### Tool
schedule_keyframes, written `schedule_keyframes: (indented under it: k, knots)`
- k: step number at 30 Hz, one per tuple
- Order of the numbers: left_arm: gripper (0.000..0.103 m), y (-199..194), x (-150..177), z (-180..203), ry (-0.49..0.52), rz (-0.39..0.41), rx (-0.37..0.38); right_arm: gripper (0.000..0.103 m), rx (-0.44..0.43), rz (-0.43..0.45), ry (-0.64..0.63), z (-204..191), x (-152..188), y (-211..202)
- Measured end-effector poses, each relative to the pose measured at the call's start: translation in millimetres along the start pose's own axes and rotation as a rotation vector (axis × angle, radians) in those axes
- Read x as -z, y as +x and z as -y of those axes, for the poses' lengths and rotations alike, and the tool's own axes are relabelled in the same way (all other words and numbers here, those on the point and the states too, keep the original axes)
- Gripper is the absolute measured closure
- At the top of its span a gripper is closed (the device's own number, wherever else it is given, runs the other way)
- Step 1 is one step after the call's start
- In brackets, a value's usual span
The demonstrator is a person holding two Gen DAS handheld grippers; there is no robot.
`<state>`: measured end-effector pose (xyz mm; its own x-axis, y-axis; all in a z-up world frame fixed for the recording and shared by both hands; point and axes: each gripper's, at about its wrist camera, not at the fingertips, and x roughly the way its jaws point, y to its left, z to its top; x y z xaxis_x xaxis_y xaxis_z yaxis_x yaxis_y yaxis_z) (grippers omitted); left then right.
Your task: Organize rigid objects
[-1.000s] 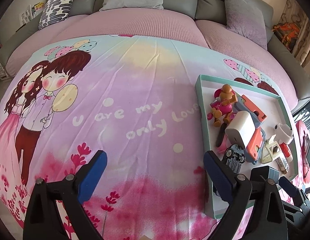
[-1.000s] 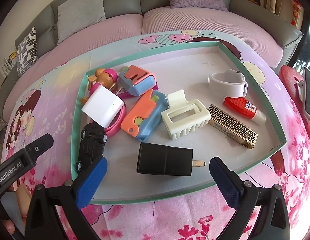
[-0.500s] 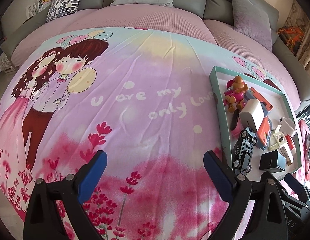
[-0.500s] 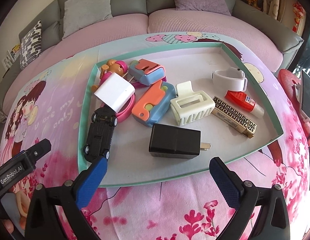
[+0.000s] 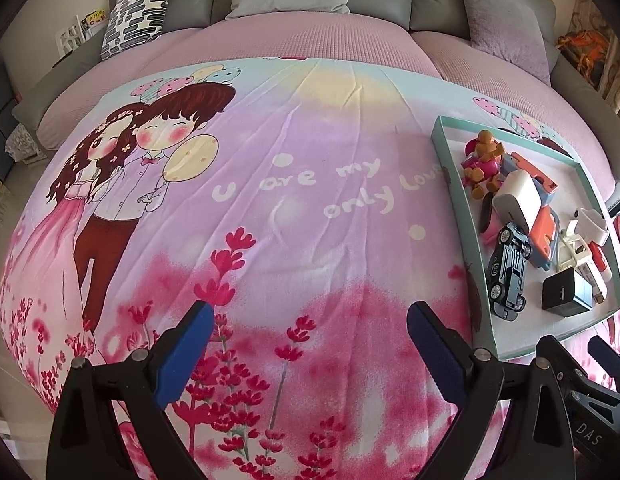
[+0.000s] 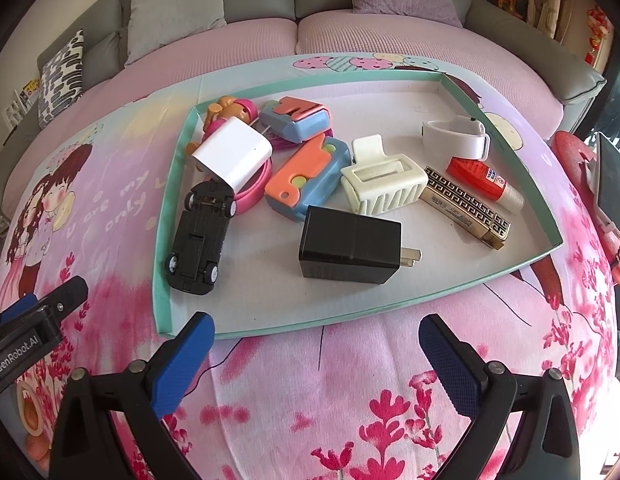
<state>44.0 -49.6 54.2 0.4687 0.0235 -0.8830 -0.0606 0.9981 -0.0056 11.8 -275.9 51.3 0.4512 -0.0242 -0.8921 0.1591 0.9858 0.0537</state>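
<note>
A shallow teal-rimmed tray [image 6: 390, 310] [image 5: 450, 184] lies on a printed pink cloth and holds several small objects: a black charger [image 6: 350, 250], a black toy car [image 6: 200, 240] [image 5: 509, 270], a white charger [image 6: 232, 156], a cream hair claw [image 6: 384, 186], a gold-patterned lighter [image 6: 466, 208], a red glue tube [image 6: 484, 180], a white watch [image 6: 458, 138], two orange-and-blue toys [image 6: 310, 176] and a small doll [image 6: 230, 110]. My right gripper [image 6: 316, 364] is open just in front of the tray's near rim. My left gripper [image 5: 310, 352] is open over bare cloth, left of the tray.
The cloth [image 5: 290, 200] covers a table set against a pink-covered grey sofa [image 5: 310, 20] with cushions. A phone on a red stand [image 6: 610, 184] sits to the right of the tray. The other gripper's body [image 6: 26, 340] shows at the lower left.
Both grippers have drawn back toward me and away from the tray, so the tray and cloth appear farther off. Both stay open and the objects have not moved.
</note>
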Motion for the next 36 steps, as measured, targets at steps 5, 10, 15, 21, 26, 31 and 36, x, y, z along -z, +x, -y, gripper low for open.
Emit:
schedule_keyframes:
  k: [5,10,15,21,26,31,36]
  knots:
    - [0.006,4.3,5.0,1.9,0.02,-0.027,-0.01,0.0,0.003,-0.009,-0.001,-0.8,2.4,1.9]
    - [0.006,11.0,11.7,4.4,0.053,-0.054,-0.031,0.0,-0.002,-0.009,0.0,-1.3,2.4,2.9]
    - [0.006,16.0,13.1,1.3,0.037,-0.078,-0.027,0.0,-0.008,-0.009,0.002,-0.8,1.3,4.5]
    - [0.006,19.2,14.1,-1.4,0.028,-0.09,-0.03,0.0,-0.002,-0.011,0.0,-0.5,0.6,3.8]
    - [0.006,18.8,13.9,-3.9,0.02,-0.087,-0.029,0.0,0.003,-0.012,-0.002,0.0,0.5,3.1]
    - [0.006,20.2,14.0,-4.1,0.017,-0.091,-0.031,0.0,0.002,-0.013,-0.002,-0.2,0.4,3.2]
    - [0.006,22.1,14.2,-5.4,0.013,-0.096,-0.028,0.0,0.002,-0.014,-0.002,-0.5,0.4,3.3]
